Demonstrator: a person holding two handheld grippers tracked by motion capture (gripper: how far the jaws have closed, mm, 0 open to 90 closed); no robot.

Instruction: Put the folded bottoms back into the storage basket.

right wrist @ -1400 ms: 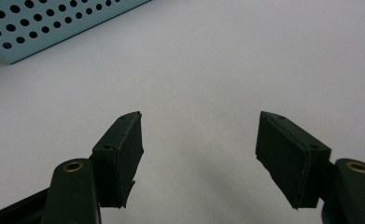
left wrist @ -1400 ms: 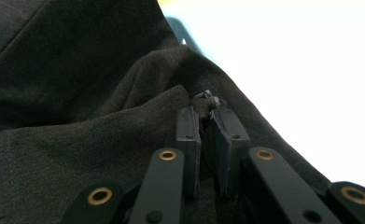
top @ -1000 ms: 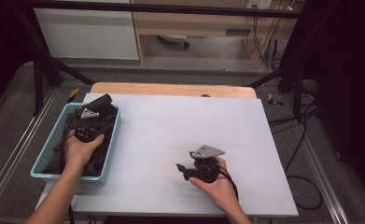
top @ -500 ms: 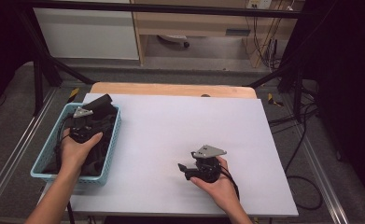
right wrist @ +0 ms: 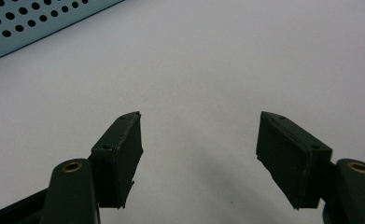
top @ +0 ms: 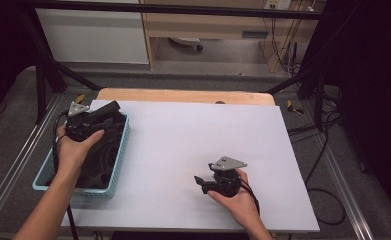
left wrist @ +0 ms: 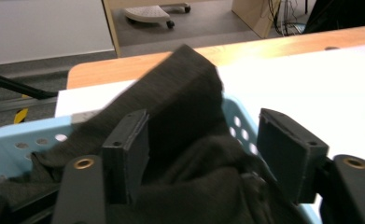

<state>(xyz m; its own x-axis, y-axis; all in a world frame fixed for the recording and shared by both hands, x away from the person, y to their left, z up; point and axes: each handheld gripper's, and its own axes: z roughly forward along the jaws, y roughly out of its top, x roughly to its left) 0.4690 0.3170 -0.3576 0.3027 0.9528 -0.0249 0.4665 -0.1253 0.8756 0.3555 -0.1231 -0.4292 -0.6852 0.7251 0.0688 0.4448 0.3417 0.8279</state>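
Note:
A light blue perforated basket (top: pixel 119 151) stands at the table's left edge with dark cloth (top: pixel 100 155) in it. My left gripper (top: pixel 106 112) hovers over the basket's far end. Its jaws have just been opening. In the left gripper view a fold of the dark cloth (left wrist: pixel 185 88) rises between the spread jaws of my left gripper (left wrist: pixel 201 133), and the pads stand off it on both sides. My right gripper (top: pixel 199 181) rests low over the white tabletop near the front, pointing left. Its jaws are apart with nothing between them (right wrist: pixel 199 135).
The white sheet (top: pixel 198 130) covers most of the wooden table (top: pixel 183 95). A corner of the basket (right wrist: pixel 40 23) lies ahead of my right gripper. Black frame bars, cables and cabinets stand beyond the table's far edge.
My left hand has risen a little and shifted toward the basket's far end, and its jaws have opened off the dark cloth. The right hand has stayed put.

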